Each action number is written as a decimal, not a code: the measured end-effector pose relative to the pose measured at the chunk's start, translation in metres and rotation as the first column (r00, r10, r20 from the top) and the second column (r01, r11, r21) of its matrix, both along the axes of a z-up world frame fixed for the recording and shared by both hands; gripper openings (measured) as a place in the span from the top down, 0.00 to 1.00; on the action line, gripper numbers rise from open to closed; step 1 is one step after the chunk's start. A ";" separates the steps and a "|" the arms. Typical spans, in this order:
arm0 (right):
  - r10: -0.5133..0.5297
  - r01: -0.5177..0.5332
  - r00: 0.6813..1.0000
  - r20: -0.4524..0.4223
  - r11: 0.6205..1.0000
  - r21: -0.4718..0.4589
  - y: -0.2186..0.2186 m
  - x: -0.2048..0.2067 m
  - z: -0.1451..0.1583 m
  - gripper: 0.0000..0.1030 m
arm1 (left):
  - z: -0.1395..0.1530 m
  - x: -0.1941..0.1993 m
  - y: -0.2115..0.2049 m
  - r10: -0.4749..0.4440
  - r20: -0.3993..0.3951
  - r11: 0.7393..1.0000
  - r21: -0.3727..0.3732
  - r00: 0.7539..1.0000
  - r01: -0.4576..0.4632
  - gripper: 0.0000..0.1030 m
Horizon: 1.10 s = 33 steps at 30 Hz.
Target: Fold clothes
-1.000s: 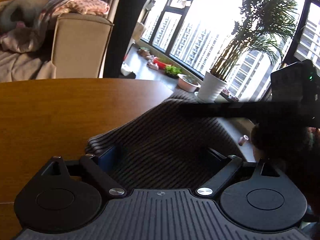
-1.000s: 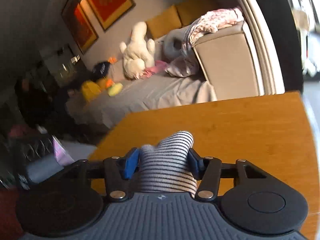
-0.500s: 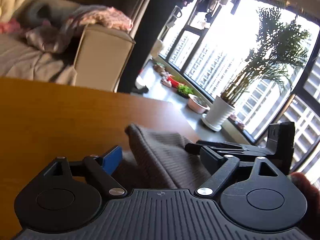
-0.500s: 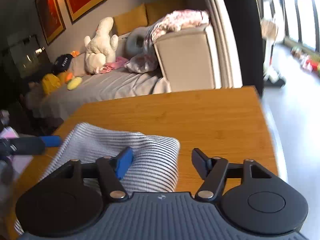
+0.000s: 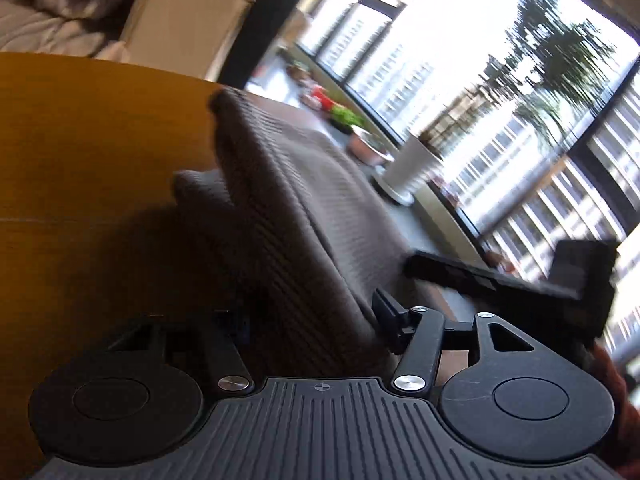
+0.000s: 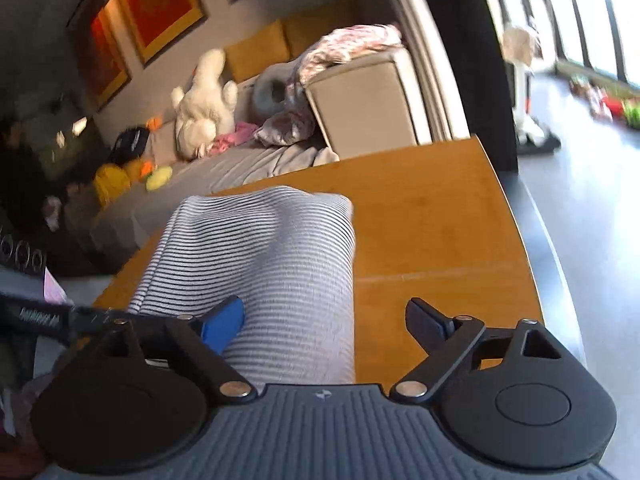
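Note:
A grey-and-white striped garment (image 6: 272, 256) lies folded over on the wooden table (image 6: 432, 220). In the left wrist view the same garment (image 5: 288, 208) rises as a thick fold from between the jaws of my left gripper (image 5: 310, 312). Those jaws are closing, and both pads meet the cloth. My right gripper (image 6: 324, 312) is opening wide. Its blue left pad (image 6: 224, 324) rests over the garment, and its right pad (image 6: 424, 320) stands apart over bare wood. Each gripper shows in the other's view as a black bar: right gripper (image 5: 500, 276), left gripper (image 6: 40, 314).
The table's curved right edge (image 6: 524, 248) drops to a grey floor. Beyond the table stands a sofa (image 6: 360, 100) with a white plush toy (image 6: 204, 108) and heaped cloth. A white plant pot (image 5: 412, 168) sits by tall windows.
The right jaws let go of the striped fold and spread wide. The left jaws closed in on the garment's thick fold. Both views swung as the hands moved across the table.

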State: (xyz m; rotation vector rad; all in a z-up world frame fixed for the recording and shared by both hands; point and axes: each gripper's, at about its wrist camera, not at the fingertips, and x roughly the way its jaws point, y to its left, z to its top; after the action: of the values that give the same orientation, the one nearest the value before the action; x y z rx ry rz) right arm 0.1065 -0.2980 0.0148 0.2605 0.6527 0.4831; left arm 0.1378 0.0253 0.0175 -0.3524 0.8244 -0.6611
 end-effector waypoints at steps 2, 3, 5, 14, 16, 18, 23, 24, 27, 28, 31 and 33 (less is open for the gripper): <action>-0.017 0.017 1.000 -0.004 1.000 0.015 -0.004 -0.003 -0.002 0.12 | 0.002 -0.006 -0.004 -0.015 0.011 0.999 0.039 1.000 0.014 0.41; -0.025 0.025 1.000 -0.003 1.000 0.019 -0.006 -0.005 -0.003 0.12 | 0.004 -0.008 -0.004 -0.011 0.013 0.999 0.048 1.000 0.011 0.41; -0.033 0.033 0.999 0.020 0.999 -0.004 -0.006 -0.012 0.001 0.12 | 0.007 -0.011 -0.005 -0.003 0.019 0.998 0.064 1.000 0.002 0.41; 0.225 -0.114 0.918 0.326 0.939 -0.326 0.074 -0.094 0.027 0.12 | 0.032 0.009 0.019 0.171 0.009 0.985 -0.014 0.985 -0.171 0.19; 0.289 -0.134 0.889 0.354 0.905 -0.403 0.103 -0.107 0.022 0.12 | 0.030 0.011 0.014 0.177 -0.007 0.984 -0.011 0.984 -0.177 0.17; 0.332 -0.132 0.874 0.355 0.865 -0.485 0.130 -0.110 0.011 0.12 | 0.030 0.012 0.008 0.186 -0.010 0.983 -0.008 0.983 -0.186 0.17; 0.375 -0.020 0.842 0.388 0.740 -0.672 0.158 -0.100 -0.011 0.42 | 0.032 0.003 0.032 0.223 0.006 0.975 -0.004 0.975 -0.223 0.13; 0.357 -0.011 0.847 0.393 0.752 -0.659 0.151 -0.097 -0.005 0.42 | 0.033 0.003 0.038 0.234 0.011 0.972 -0.003 0.972 -0.234 0.12; 0.308 0.054 0.843 0.442 0.767 -0.639 0.133 -0.099 0.017 0.64 | 0.032 0.004 0.059 0.280 -0.005 0.959 -0.047 0.960 -0.280 0.09; 0.315 0.049 0.842 0.439 0.764 -0.643 0.131 -0.101 0.020 0.65 | 0.031 0.006 0.063 0.288 -0.020 0.955 -0.063 0.957 -0.289 0.09; 0.357 -0.001 0.844 0.401 0.748 -0.664 0.127 -0.106 0.022 0.68 | 0.030 0.012 0.062 0.285 -0.044 0.954 -0.088 0.957 -0.288 0.09; 0.425 -0.092 0.843 0.330 0.718 -0.690 0.133 -0.111 0.007 0.69 | 0.035 0.012 0.052 0.262 -0.018 0.962 -0.078 0.965 -0.263 0.10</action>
State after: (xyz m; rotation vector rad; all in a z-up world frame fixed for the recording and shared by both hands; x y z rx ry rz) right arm -0.0043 -0.1654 0.0217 -0.6299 0.3394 0.5421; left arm 0.1494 0.0774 0.0522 -0.5277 0.7434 -0.4453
